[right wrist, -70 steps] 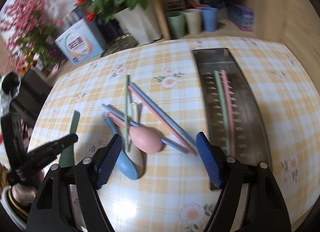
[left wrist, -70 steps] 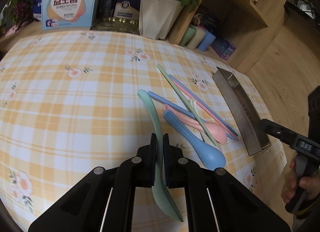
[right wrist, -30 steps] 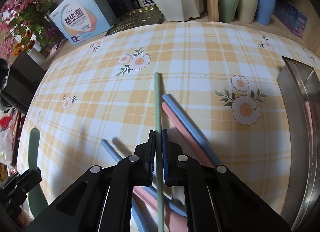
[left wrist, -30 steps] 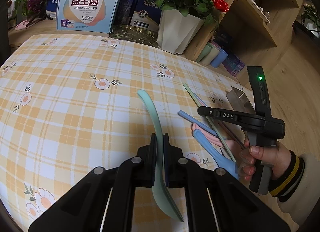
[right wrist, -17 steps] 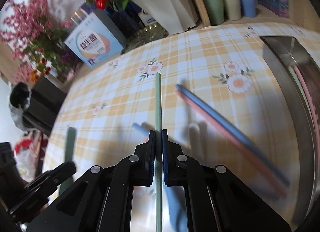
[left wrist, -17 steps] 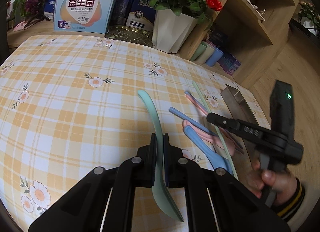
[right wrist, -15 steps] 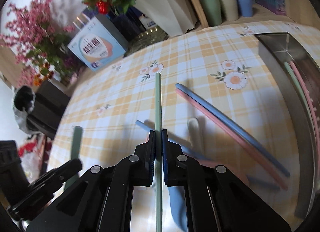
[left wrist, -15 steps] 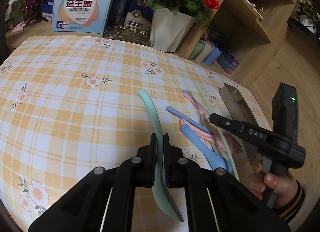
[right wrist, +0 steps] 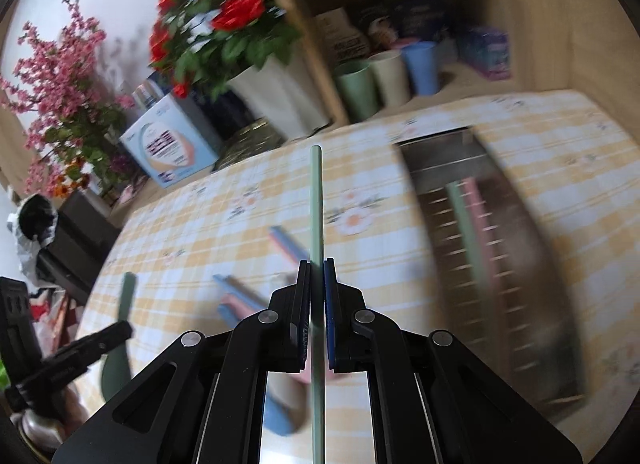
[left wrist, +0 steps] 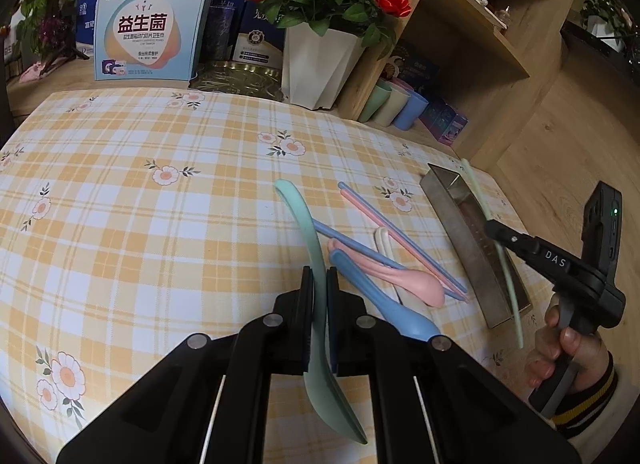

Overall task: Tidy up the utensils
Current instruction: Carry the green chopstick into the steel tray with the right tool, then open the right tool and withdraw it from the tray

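Note:
My left gripper (left wrist: 320,276) is shut on a mint green spoon (left wrist: 308,232) by its handle, held above the checked tablecloth. My right gripper (right wrist: 317,268) is shut on a pale green chopstick (right wrist: 317,200), lifted clear of the table. In the left wrist view that right gripper (left wrist: 494,230) hangs over the steel tray (left wrist: 452,232) with the green chopstick (left wrist: 506,264) crossing it. On the cloth lie a blue spoon (left wrist: 384,300), a pink spoon (left wrist: 396,276), a cream spoon (left wrist: 382,238) and a blue and a pink chopstick (left wrist: 400,232). A green and a pink chopstick (right wrist: 468,224) lie inside the tray (right wrist: 520,304).
A white pot of red roses (left wrist: 316,64), a printed box (left wrist: 150,34) and a wooden shelf with three cups (left wrist: 394,106) stand along the far edge. A person's hand (left wrist: 560,352) in a striped cuff holds the right gripper at the table's right edge.
The right gripper has lifted the green chopstick off the pile and carried it right, over the steel tray. The left gripper keeps its hold on the green spoon, drifting only slightly.

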`<state>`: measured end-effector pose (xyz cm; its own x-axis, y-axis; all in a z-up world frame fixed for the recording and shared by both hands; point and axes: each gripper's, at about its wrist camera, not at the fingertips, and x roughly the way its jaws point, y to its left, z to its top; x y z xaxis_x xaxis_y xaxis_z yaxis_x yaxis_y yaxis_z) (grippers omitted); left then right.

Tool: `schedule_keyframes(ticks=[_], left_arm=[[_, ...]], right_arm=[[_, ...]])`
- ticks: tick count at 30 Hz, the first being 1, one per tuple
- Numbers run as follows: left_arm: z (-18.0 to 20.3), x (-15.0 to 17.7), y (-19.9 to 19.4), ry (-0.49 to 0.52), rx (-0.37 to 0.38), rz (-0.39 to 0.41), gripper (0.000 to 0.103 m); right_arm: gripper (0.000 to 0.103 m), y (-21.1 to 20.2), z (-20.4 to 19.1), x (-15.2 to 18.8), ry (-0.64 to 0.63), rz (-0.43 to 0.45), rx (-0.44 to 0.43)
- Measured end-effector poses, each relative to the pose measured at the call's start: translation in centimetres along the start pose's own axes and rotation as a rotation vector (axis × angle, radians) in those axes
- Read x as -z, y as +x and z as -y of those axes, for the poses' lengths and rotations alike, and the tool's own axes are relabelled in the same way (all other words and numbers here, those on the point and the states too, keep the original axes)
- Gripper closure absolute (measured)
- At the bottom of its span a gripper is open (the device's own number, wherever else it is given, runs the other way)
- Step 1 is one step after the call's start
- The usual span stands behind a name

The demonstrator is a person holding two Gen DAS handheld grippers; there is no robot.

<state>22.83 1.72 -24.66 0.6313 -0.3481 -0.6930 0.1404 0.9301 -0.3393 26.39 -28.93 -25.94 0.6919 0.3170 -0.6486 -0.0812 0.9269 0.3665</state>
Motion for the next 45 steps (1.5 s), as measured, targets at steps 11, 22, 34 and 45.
schedule_keyframes(ticks=[11,22,34,45], left_arm=[[2.2,-0.2,0.7,0.031,-0.004,-0.014,0.097],[3.0,-0.2,1.3,0.05,-0.016,-0.032,0.097],[2.9,0.1,1.5,0.039,-0.009,-0.046,0.097],[3.4,0.3,1.3,0.038,0.001,-0.047,0.097]], right_arm=[[0.097,1.6,6.8,-3.2,-0.049,-0.063,0.124],[0.097,4.6,7.6,-1.9,0.044,-0.168,0.084],[0.097,5.6,8.5,-1.3,0.126,-0.195,0.076],[0.096,4.3,8.2,-1.7,0.121,-0.162,0.091]])
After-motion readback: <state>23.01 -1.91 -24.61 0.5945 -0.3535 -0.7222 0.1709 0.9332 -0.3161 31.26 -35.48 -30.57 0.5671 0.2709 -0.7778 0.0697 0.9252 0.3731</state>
